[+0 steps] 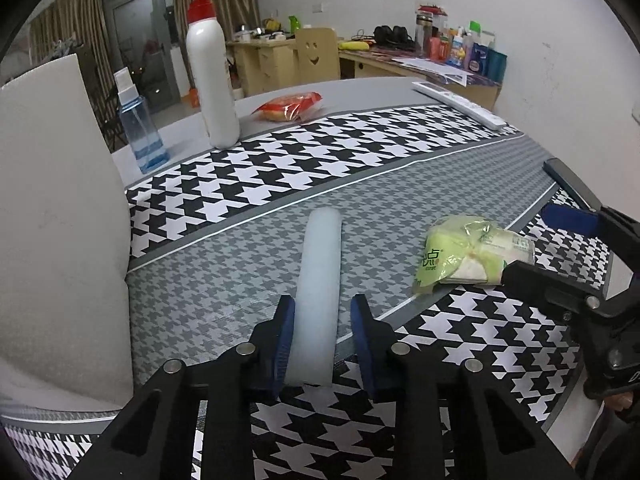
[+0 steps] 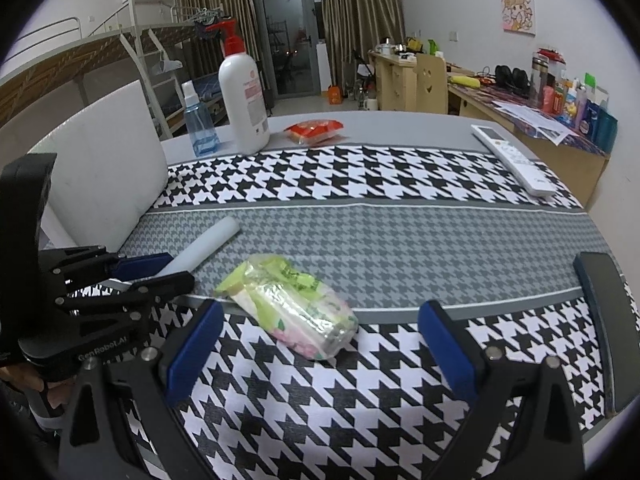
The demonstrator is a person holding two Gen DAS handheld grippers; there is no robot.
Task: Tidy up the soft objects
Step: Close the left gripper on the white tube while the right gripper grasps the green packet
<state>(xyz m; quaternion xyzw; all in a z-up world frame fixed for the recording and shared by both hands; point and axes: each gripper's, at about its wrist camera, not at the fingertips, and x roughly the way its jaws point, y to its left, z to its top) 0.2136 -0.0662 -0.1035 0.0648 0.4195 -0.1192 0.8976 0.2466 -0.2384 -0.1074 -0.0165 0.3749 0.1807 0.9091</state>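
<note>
A pale foam cylinder lies on the houndstooth cloth, and its near end sits between the blue pads of my left gripper. The left pad touches it, while a narrow gap shows at the right pad, so the gripper is open. A green and clear plastic packet lies between the wide-open fingers of my right gripper, touching neither pad. From the right wrist view, the left gripper straddles the cylinder at the left. The right gripper appears beside the packet in the left wrist view.
A white foam board stands close on the left. At the back of the table are a white pump bottle, a blue spray bottle, a red snack packet and a white remote. A dark flat object lies at the right edge.
</note>
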